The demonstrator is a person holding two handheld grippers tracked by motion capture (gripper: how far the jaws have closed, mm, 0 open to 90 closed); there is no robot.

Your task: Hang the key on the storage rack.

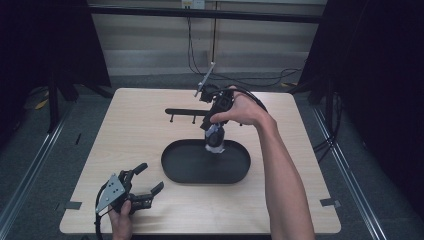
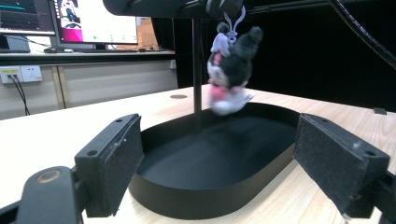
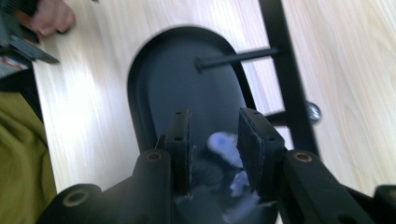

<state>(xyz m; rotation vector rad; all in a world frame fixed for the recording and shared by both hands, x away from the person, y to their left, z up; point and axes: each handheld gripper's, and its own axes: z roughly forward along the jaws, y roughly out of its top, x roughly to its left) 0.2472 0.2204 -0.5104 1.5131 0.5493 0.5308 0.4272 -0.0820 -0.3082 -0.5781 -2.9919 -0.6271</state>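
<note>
Just above black tray [image 1: 185, 170], plush toy [image 1: 215, 137]

- The left hand-held gripper [image 2: 219, 163] rises from the bottom of the frame, its two padded jaws wide apart with nothing between the pads.
- A black oval tray [image 2: 205, 205] lies on the pale wooden table [image 2: 60, 135], mid-frame.
- A blurred plush toy [image 2: 229, 70], black, white and pink, hangs above the tray's far end, upper centre.
- Monitors [image 2: 93, 21] stand at upper left.
</note>
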